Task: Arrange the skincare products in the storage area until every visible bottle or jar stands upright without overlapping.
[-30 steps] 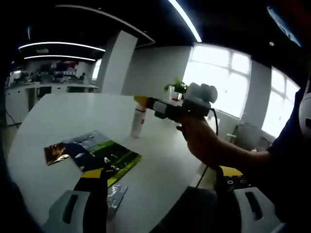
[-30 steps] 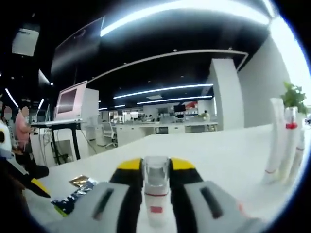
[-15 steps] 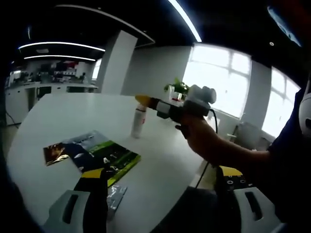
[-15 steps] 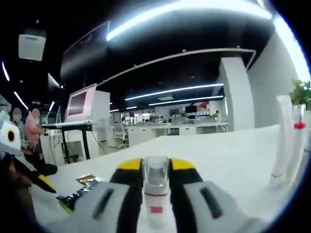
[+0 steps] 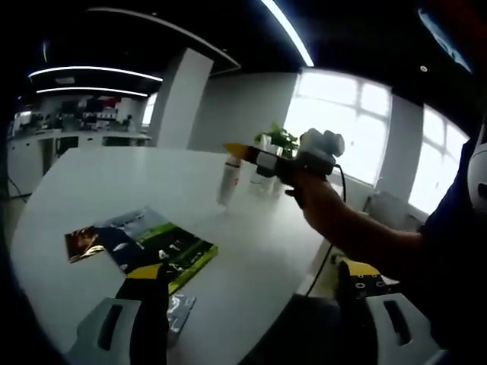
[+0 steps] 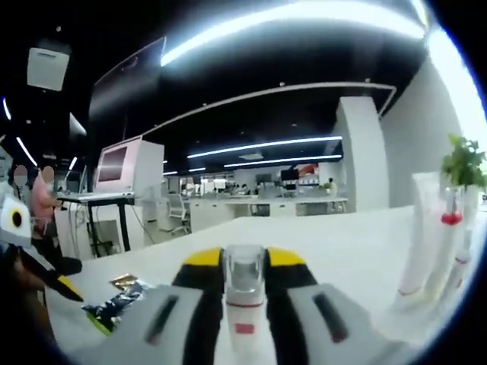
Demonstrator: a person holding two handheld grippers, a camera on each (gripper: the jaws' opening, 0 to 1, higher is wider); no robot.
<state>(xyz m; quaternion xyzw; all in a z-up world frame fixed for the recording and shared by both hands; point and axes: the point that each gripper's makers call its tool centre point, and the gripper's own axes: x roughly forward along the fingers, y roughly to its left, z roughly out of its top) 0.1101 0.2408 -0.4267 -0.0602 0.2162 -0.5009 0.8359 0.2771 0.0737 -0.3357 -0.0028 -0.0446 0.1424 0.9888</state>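
Step in hand: the right hand-held gripper (image 6: 245, 304) carries a small white bottle with a clear cap and a red band (image 6: 244, 300) toward the group of tall white tubes with red trim (image 6: 430, 236) standing upright on the white desk (image 6: 335, 243).
How to do it well: my judgement is to keep the bottle vertical, bring it down beside the tubes with a clear gap, let its base sit flat before the jaws part, then draw back along the jaws' own line so nothing tips.
Right hand-held gripper: its yellow-tipped jaws pinch the bottle from both sides, just below the cap.
Right arm pose: in the left gripper view the person's arm (image 5: 358, 232) reaches out over the desk, holding the right hand-held gripper (image 5: 247, 154) level; the white bottle (image 5: 228, 179) hangs upright from it above the desk.
Left hand-held gripper: the left hand-held gripper (image 5: 251, 304) is spread wide, holds nothing and waits low at the desk's near edge.
Other items: a glossy green and dark blue packet (image 5: 156, 243) lies flat on the desk, well apart from the tubes.
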